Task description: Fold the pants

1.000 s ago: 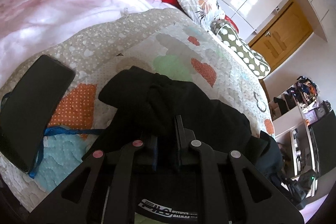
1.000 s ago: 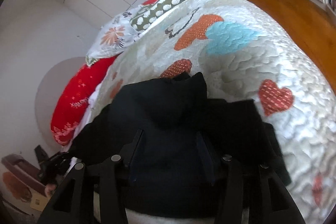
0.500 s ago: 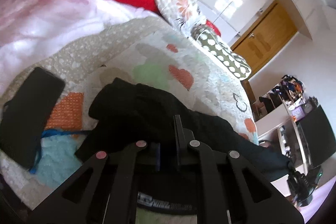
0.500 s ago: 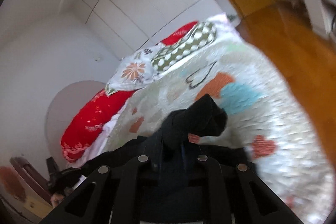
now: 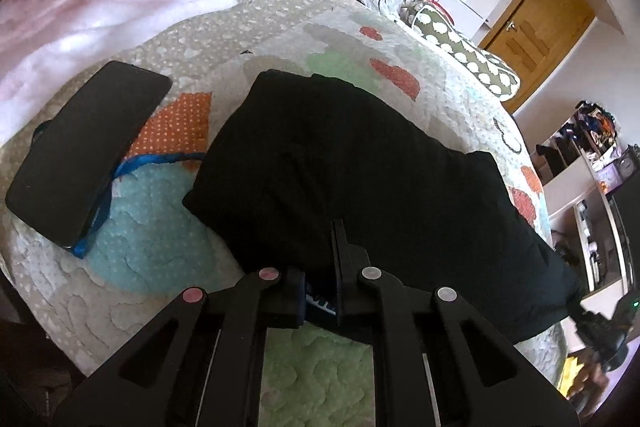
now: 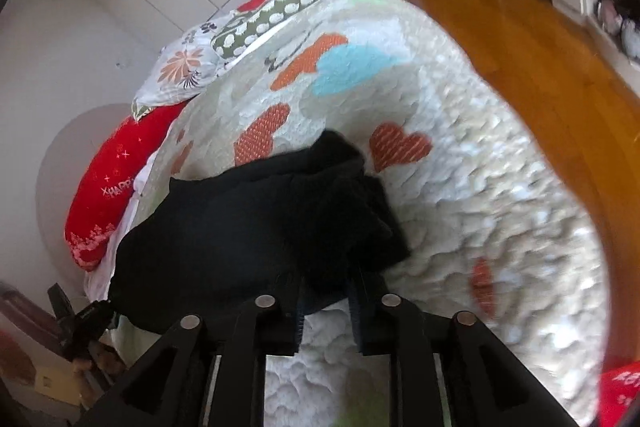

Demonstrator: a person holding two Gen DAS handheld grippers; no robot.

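Pants (image 5: 360, 163) hem in closed left gripper (image 5: 320, 291), seemingly.

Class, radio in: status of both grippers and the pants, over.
Left hand-held gripper shut on pants edge. Right hand-held gripper shut on pants, jaws just eased. Pants bunched on quilt. Phone lies beside them.

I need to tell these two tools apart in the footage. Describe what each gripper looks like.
Both are matte black plastic with cut-out linkage arms and flat fingers. The left gripper has two pinkish pivot caps and two silvery ones, with a blue-and-white label between the fingers. The right gripper has four silvery caps and blue-edged fingers. No cables or sleeves show.
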